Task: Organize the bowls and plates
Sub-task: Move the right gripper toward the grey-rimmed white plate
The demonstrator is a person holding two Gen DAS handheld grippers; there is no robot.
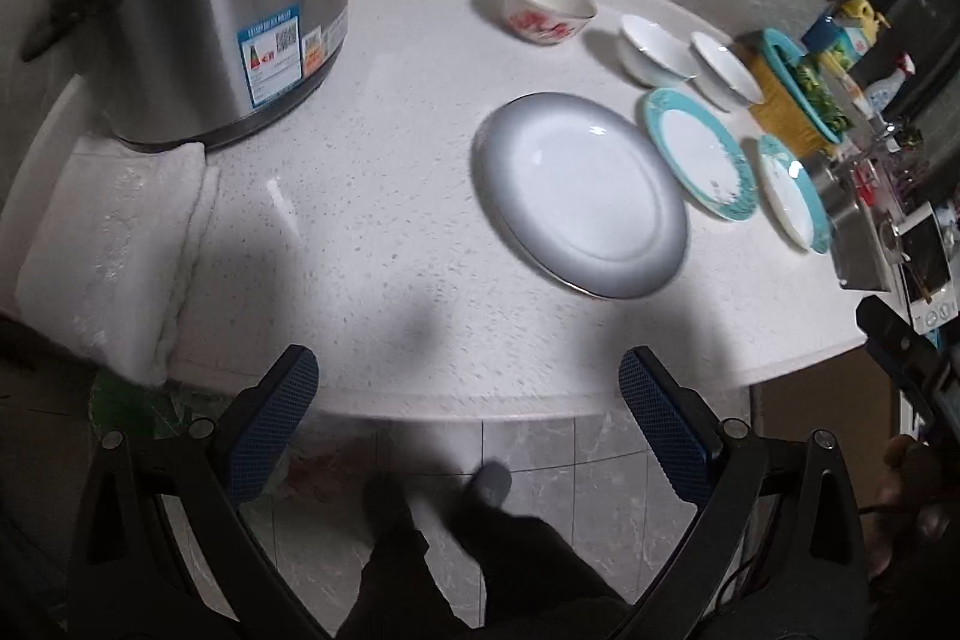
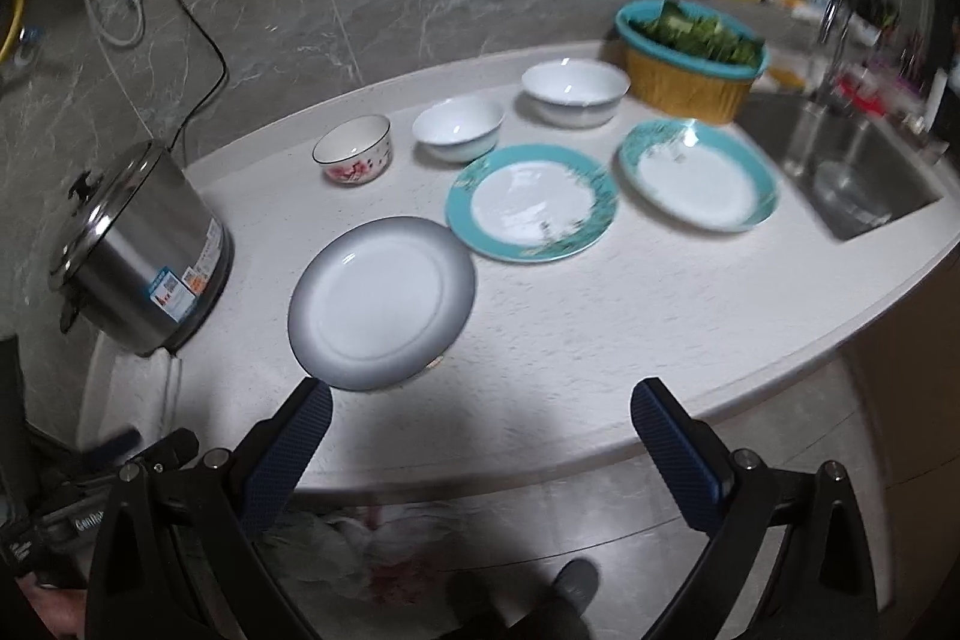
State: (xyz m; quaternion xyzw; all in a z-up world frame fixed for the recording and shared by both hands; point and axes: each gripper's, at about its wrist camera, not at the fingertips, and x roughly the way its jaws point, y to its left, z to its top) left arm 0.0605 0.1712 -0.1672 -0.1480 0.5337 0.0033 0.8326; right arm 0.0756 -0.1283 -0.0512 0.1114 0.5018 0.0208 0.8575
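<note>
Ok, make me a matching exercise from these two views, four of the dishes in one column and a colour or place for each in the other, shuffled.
Things:
1. small bowl
2. big plate
3. teal plate
4. basket

Descriptions:
A. grey rim, nearest the steel pot
B. pink flower print
C. yellow sides, holding greens
D. next to the sink

Pairs: 1-B, 2-A, 3-D, 4-C
</note>
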